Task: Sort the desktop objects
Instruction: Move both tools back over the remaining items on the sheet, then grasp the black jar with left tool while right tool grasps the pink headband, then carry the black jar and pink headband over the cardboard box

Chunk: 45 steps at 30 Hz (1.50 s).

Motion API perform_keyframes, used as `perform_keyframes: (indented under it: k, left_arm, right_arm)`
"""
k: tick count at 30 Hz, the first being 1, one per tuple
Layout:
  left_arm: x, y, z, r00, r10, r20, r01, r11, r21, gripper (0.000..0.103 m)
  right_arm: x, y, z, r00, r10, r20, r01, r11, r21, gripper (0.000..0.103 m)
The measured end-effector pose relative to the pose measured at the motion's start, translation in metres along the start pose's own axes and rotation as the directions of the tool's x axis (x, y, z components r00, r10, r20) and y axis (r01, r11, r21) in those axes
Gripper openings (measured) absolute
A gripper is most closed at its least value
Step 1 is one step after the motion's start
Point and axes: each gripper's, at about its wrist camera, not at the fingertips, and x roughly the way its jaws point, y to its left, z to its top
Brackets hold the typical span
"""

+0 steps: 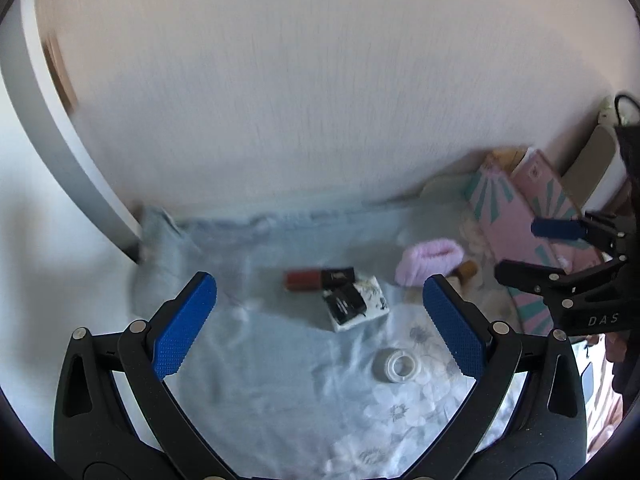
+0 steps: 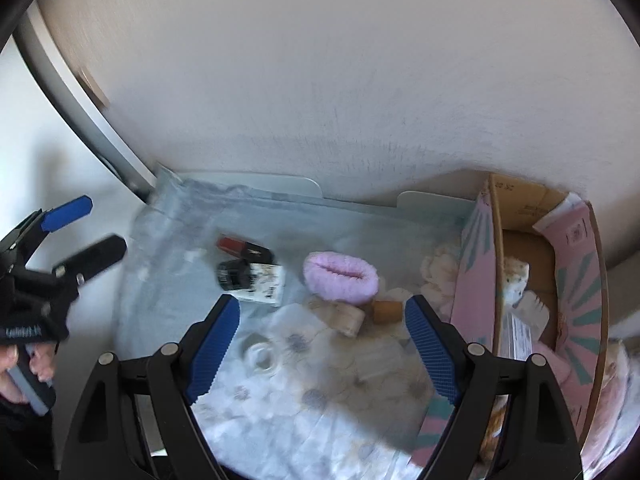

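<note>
On a pale blue flowered cloth (image 1: 256, 360) lie a red and black lipstick (image 1: 318, 278), a black item on a small white patterned box (image 1: 356, 300), a clear round jar (image 1: 396, 366), a pink fluffy scrunchie (image 1: 430, 260) and a small brown bottle (image 2: 387, 311). My left gripper (image 1: 320, 328) hangs open above the cloth, with the lipstick and box ahead between its fingers and nothing gripped. My right gripper (image 2: 322, 344) is open too, over the beige roll (image 2: 344, 316) and the jar (image 2: 262, 356), empty. Each gripper shows at the edge of the other's view.
A pink and teal cardboard box (image 2: 472, 280) stands open at the right with soft toys and papers inside. A pale wall (image 1: 320, 80) runs along the far side of the cloth. A grey frame (image 1: 52, 132) curves at the left. A hand (image 2: 24, 364) holds the left gripper's handle.
</note>
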Motion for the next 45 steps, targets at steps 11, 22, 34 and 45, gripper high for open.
perform_keyframes:
  k: [11, 22, 34, 45]
  left_arm:
    - [0.095, 0.002, -0.045, 0.999, -0.040, -0.026, 0.039, 0.998, -0.047, 0.103]
    - [0.119, 0.010, -0.043, 0.997, -0.064, -0.052, 0.059, 0.993, -0.104, 0.091]
    - [0.128, 0.022, -0.044, 0.990, -0.132, -0.057, 0.121, 0.979, -0.165, 0.041]
    - [0.106, 0.026, -0.039, 0.994, -0.103, -0.042, 0.095, 0.983, -0.158, 0.041]
  right_arm:
    - [0.104, -0.012, -0.014, 0.999, -0.035, 0.008, 0.035, 0.992, -0.117, 0.082]
    - [0.127, -0.012, -0.010, 0.999, -0.042, 0.013, 0.043, 0.986, -0.160, 0.082]
    - [0.131, -0.011, -0.009, 0.999, 0.015, 0.034, -0.009, 0.987, -0.162, 0.032]
    - [0.120, -0.008, -0.005, 0.998, 0.039, 0.057, -0.031, 0.990, -0.137, 0.025]
